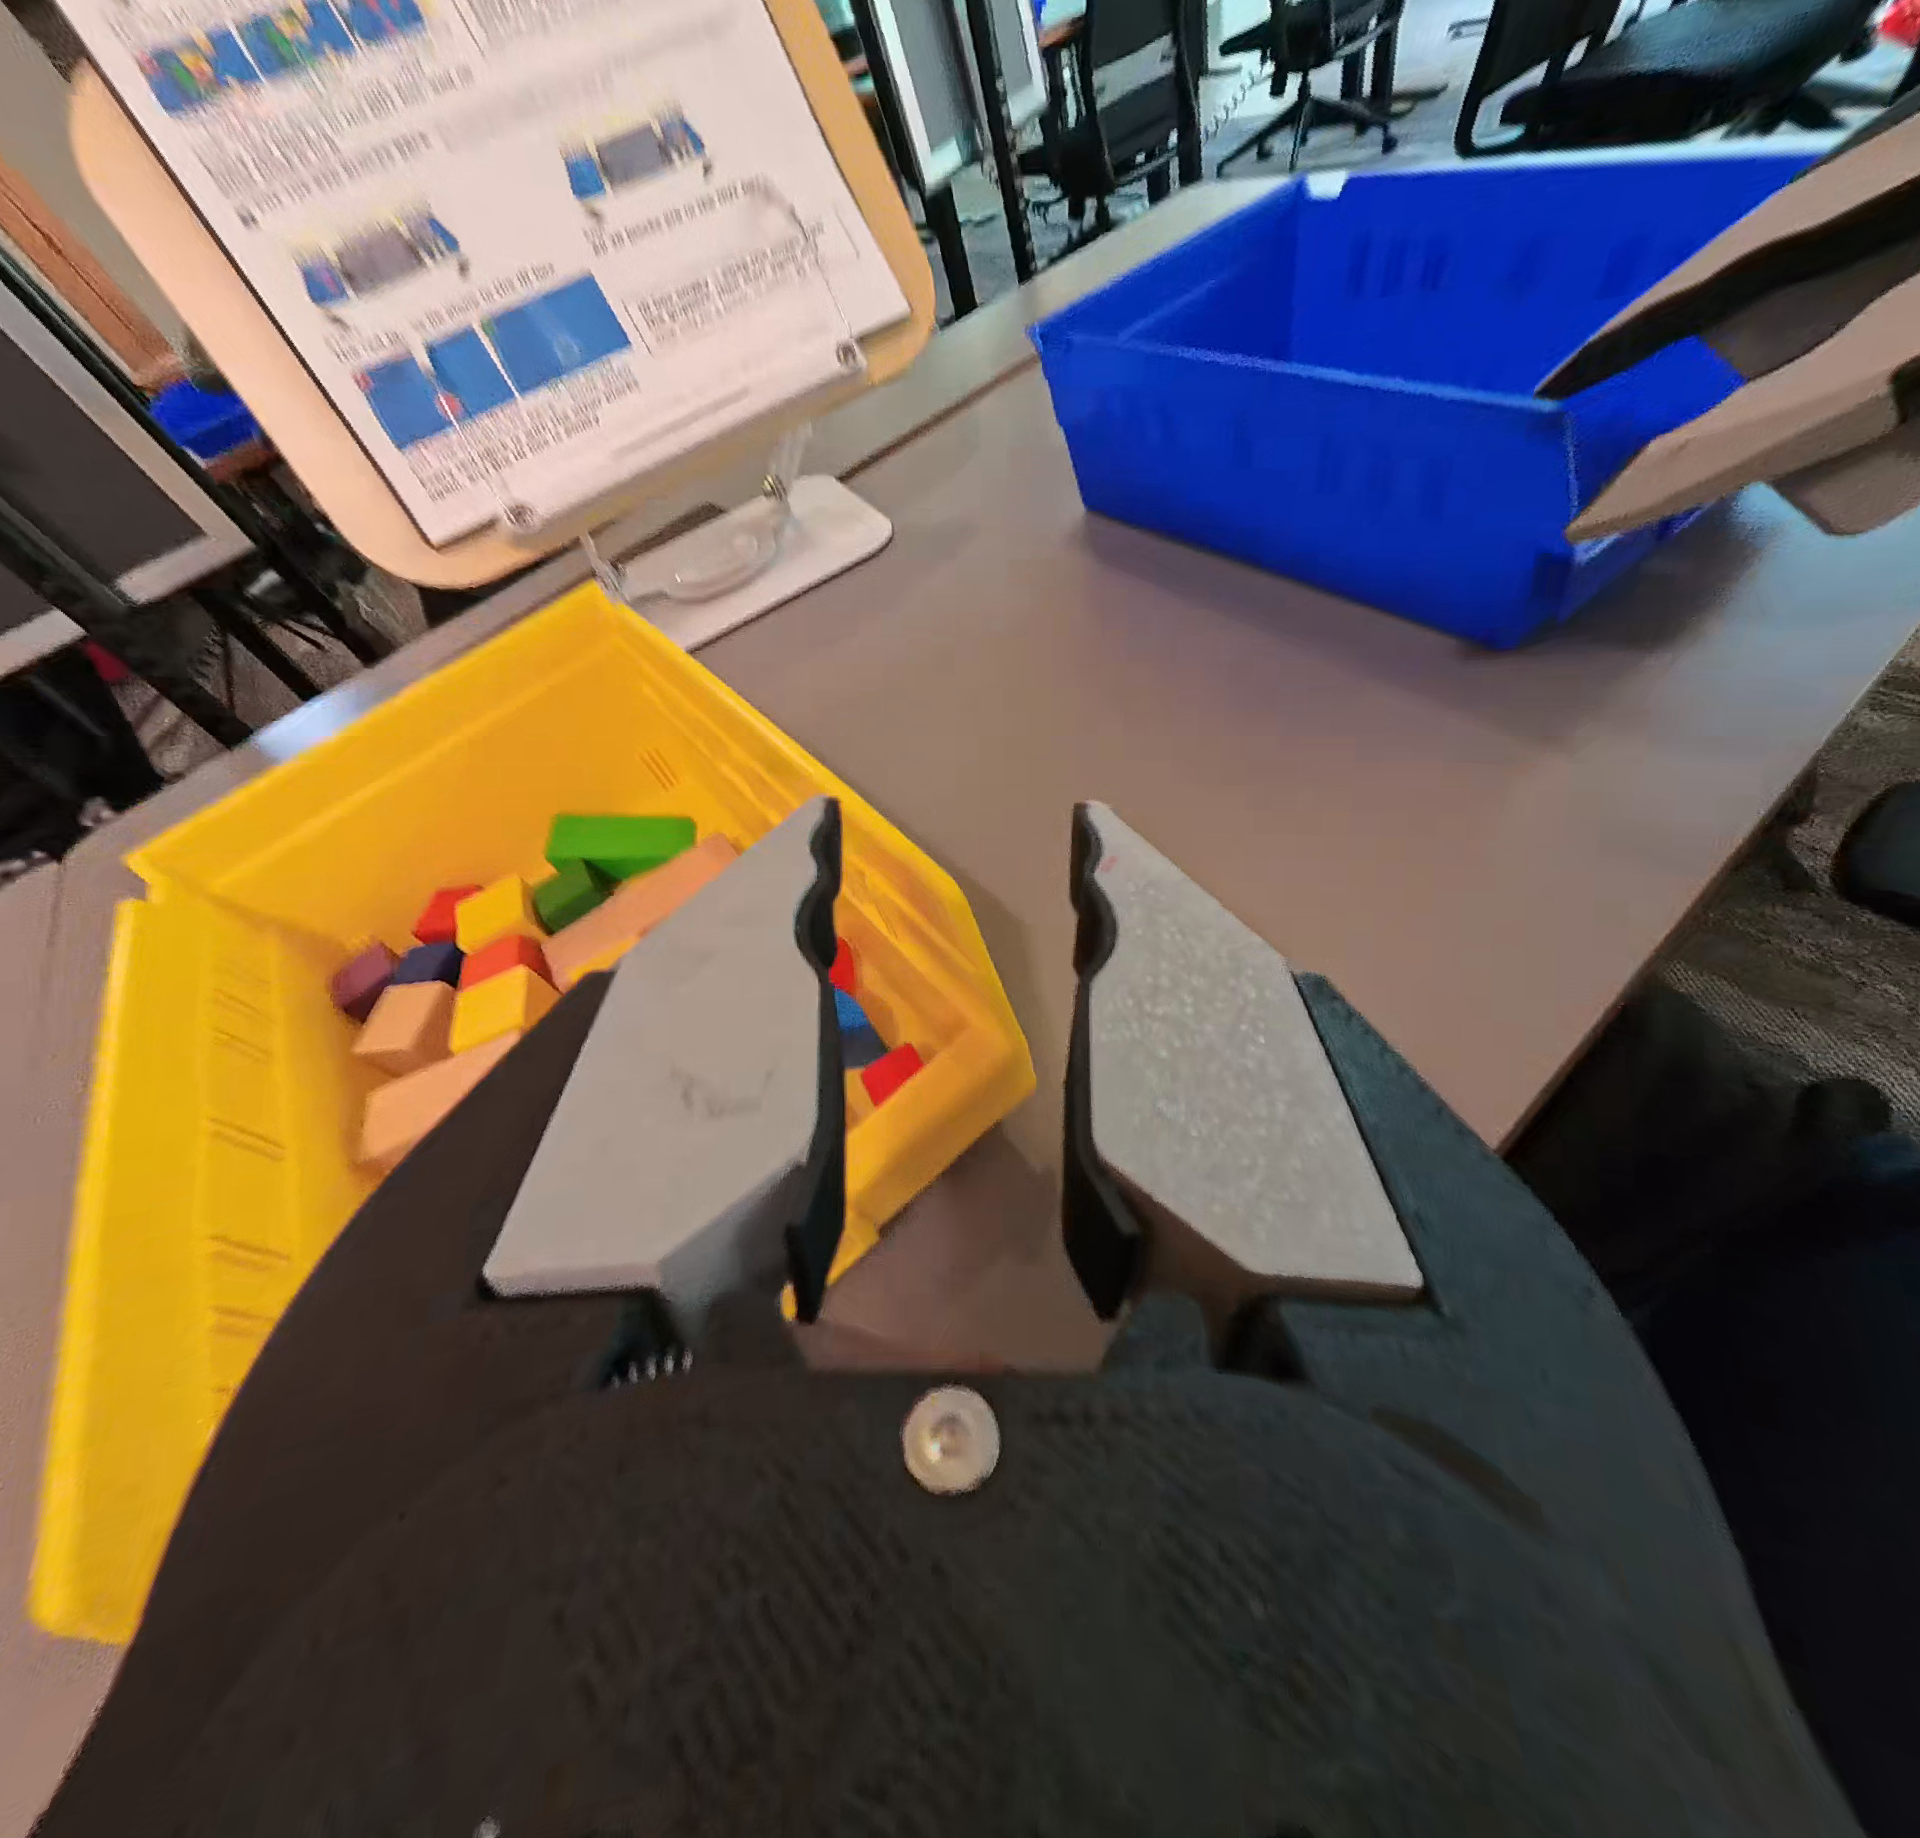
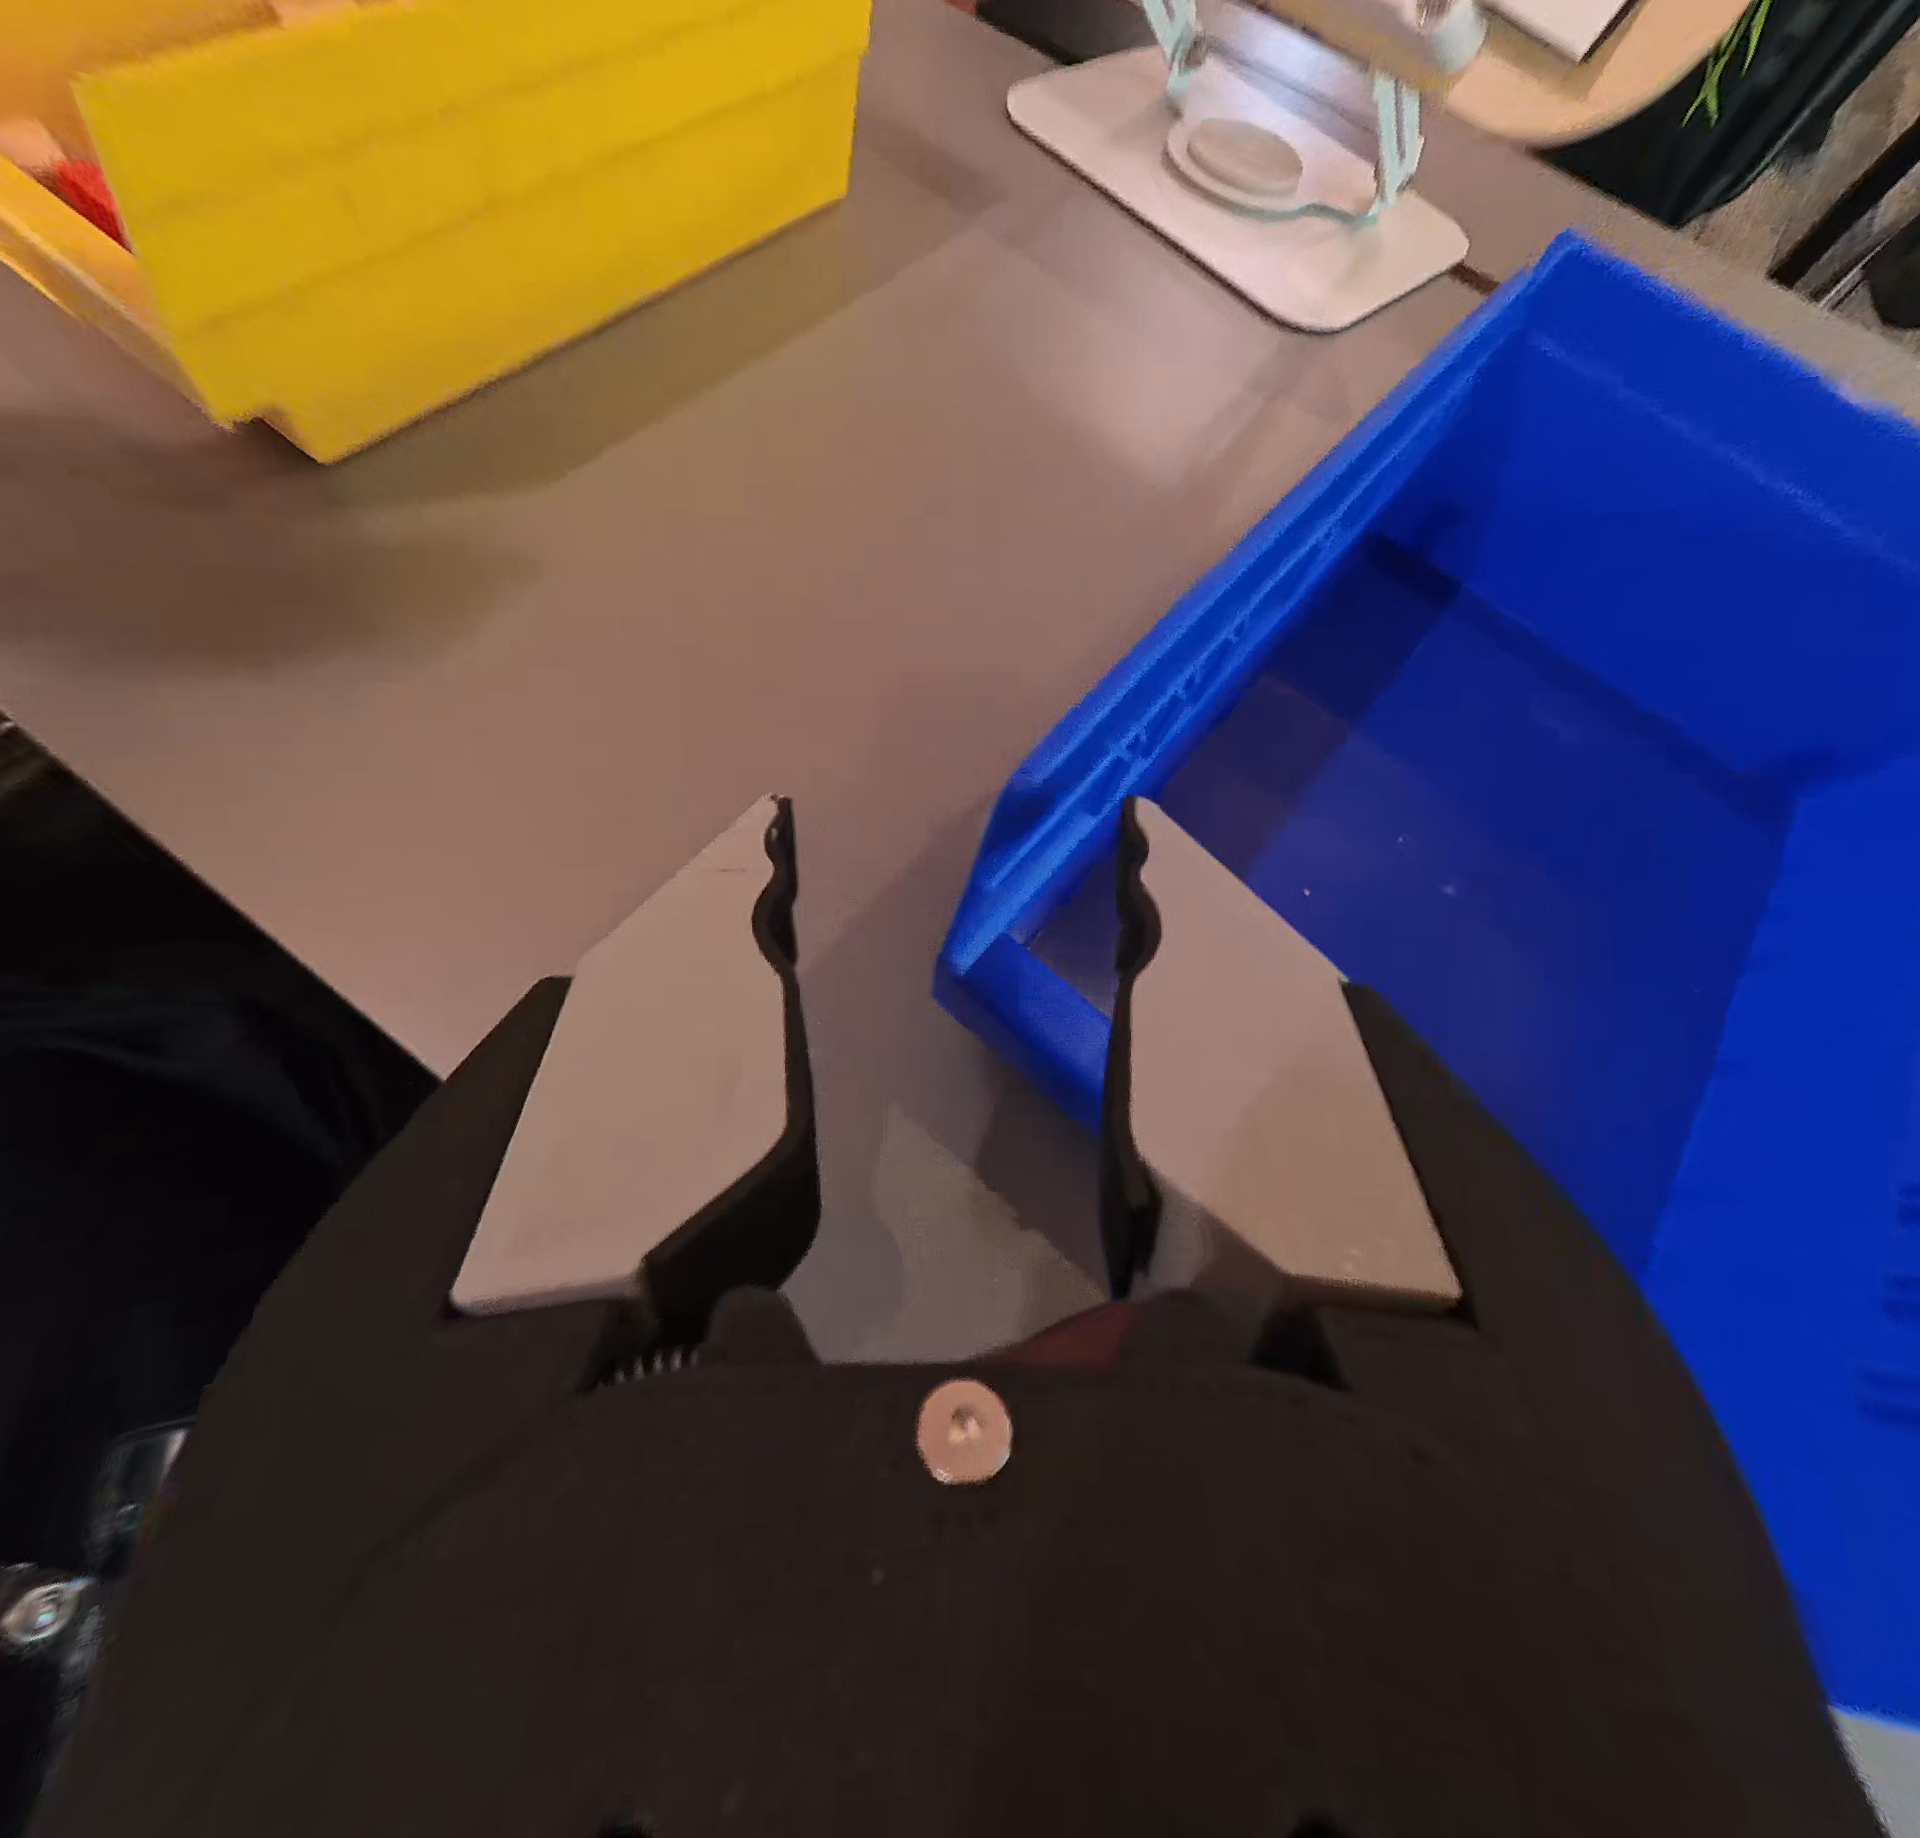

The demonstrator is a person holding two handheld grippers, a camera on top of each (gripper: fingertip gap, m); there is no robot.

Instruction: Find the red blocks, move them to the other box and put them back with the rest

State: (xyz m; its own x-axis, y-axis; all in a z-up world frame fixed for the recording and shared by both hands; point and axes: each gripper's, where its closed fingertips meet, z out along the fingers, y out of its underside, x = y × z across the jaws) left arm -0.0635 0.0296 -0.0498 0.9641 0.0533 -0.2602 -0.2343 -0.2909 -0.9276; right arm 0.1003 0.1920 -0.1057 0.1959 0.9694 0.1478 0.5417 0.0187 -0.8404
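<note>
Hovering above the near right corner of the yellow plastic bin [image 1: 582,749], the left gripper [image 1: 951,832] has its fingers apart with nothing between them. The right gripper [image 2: 956,812] sits at the near left corner of the blue plastic bin [image 2: 1299,583], fingers also apart and holding nothing; its right finger overlaps the rim, but I cannot tell if it touches.

Red wooden blocks sit in the yellow bin, mixed with yellow, green, purple, orange and bare-wood pieces. 3 show in the left wrist view: a small red cube [image 1: 891,1071] in the near right corner, a red block [image 1: 445,913] farther back beside a yellow cube [image 1: 497,910], and a red sliver [image 1: 844,962] mostly hidden behind the left finger. More may be buried; the motion blur makes this count unreliable. No blocks show in the blue bin.

Handling judgement: the blocks look light, rigid and not fragile, with smooth painted faces that could slip under an off-centre pinch. Flat parallel sides suit a 2-finger grip: close squarely on 2 opposite faces, mid-height. The corner cube is the easiest pick but sits tight to the bin walls, so come in from above with fingers aligned across its free faces. The rear block has neighbours touching it; expect to nudge them.
</note>
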